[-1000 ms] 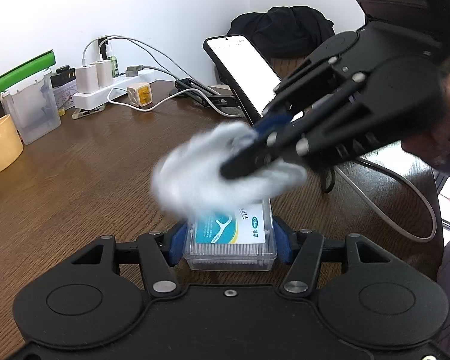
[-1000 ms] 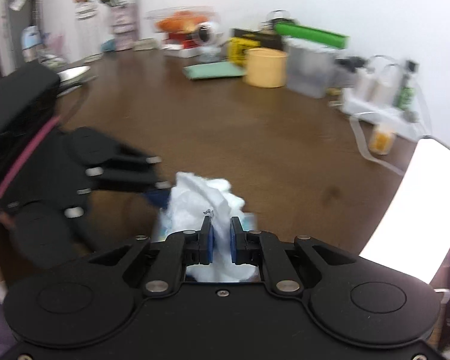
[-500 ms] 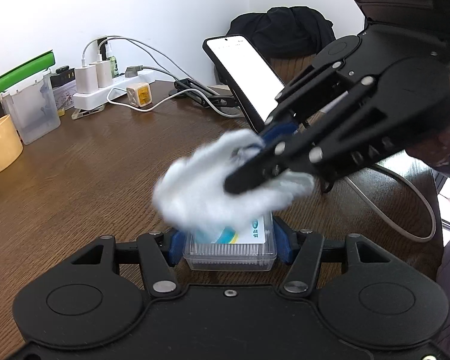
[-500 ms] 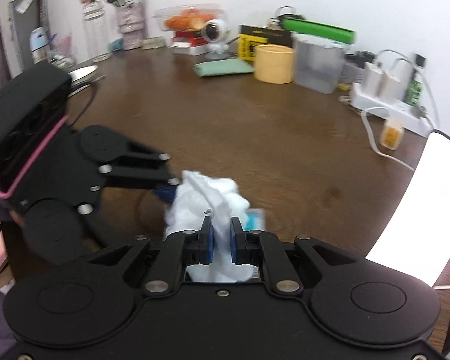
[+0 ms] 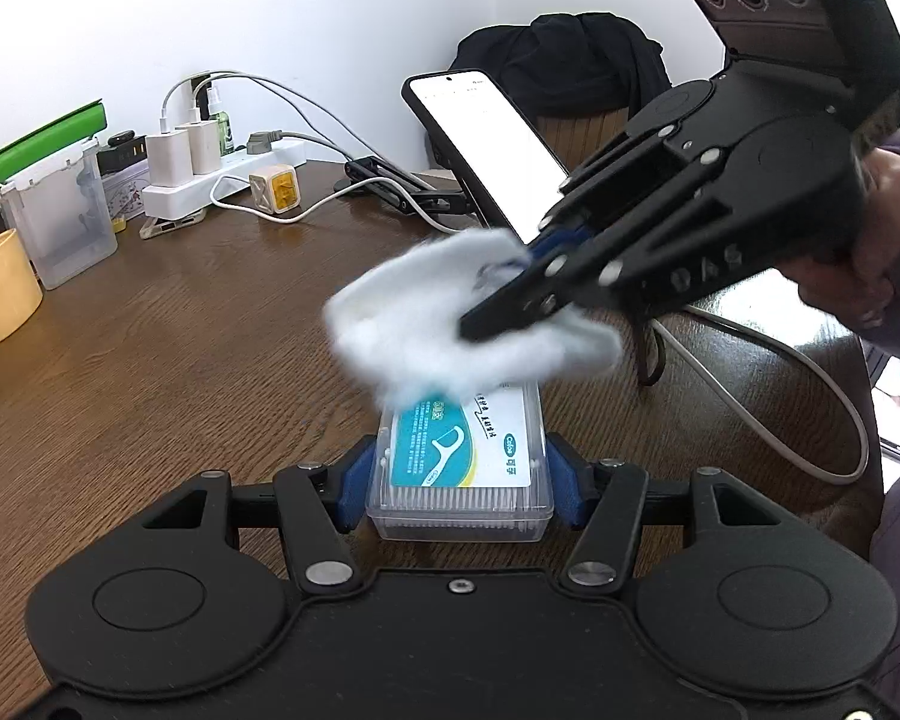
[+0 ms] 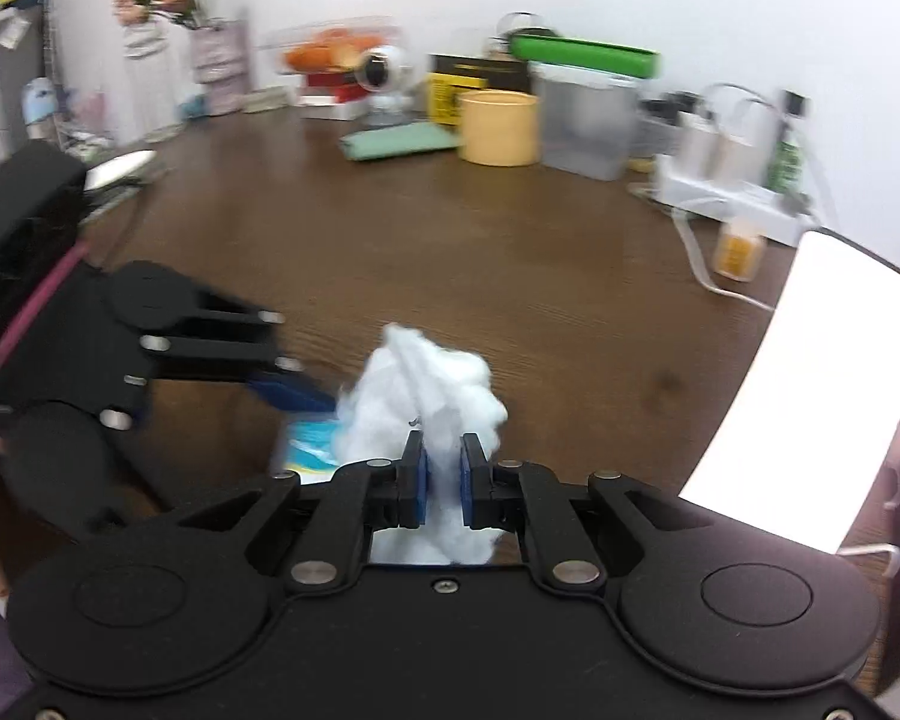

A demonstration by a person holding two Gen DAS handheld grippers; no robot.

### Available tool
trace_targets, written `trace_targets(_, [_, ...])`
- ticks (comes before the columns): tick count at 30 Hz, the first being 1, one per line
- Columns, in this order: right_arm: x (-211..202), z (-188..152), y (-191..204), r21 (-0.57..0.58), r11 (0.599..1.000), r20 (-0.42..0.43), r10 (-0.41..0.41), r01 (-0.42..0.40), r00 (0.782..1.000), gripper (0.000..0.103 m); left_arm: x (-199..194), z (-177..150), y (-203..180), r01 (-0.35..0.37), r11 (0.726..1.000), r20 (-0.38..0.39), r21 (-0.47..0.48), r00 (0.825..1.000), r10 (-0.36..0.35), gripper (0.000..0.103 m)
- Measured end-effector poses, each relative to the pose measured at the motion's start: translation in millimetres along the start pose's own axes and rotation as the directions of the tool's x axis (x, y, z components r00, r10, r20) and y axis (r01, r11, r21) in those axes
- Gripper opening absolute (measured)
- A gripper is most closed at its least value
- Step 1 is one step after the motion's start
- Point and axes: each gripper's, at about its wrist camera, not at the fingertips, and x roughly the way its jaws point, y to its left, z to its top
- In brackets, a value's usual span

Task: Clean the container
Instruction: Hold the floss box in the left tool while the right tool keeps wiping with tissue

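Left gripper (image 5: 459, 480): closed on clear container (image 5: 459, 504).
Right gripper (image 5: 480, 324): presses white cloth (image 5: 426, 330) on container's far end.

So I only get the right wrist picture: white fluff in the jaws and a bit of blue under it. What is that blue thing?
Observer: It is the label on a clear box of floss picks. The left view shows it whole.
Operator: Is the box just lying loose?
Observer: No. The left gripper clamps it by both sides between its blue pads.
Operator: And where is the fluff on it?
Observer: The wad, pinched by the right gripper, sits over the lid's far end. The near part of the label is bare.
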Motion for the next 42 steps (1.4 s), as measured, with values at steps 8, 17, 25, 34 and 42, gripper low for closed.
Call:
trace_targets(8, [-9, -5, 17, -0.048, 0.987, -0.025, 0.15, -0.151, 0.988, 0.01, 1, 2, 4, 0.004, 1.0, -0.002, -0.003, 1.0, -0.004, 0.057])
trace_targets(17, [-10, -6, -9, 0.006, 1.0, -0.014, -0.008, 0.008, 1.0, 0.01, 0, 1, 1, 0.002, 1.0, 0.0, -0.003, 1.0, -0.002, 0.058])
trace_targets(25, [-6, 0, 18, -0.023, 0.991, 0.005, 0.132, -0.132, 0.991, 0.009, 0, 1, 0, 0.003, 1.0, 0.0, -0.002, 1.0, -0.003, 0.058])
trace_targets(34, [-14, -7, -6, 0.006, 1.0, -0.028, 0.004, -0.004, 1.0, 0.009, -1, 0, -1, 0.004, 1.0, 0.0, -0.001, 1.0, -0.004, 0.058])
trace_targets(42, [-1, 2, 16, -0.023, 0.999, 0.004, 0.044, -0.044, 0.999, 0.01, -1, 0, -1, 0.005, 1.0, 0.001, -0.001, 1.0, -0.005, 0.058])
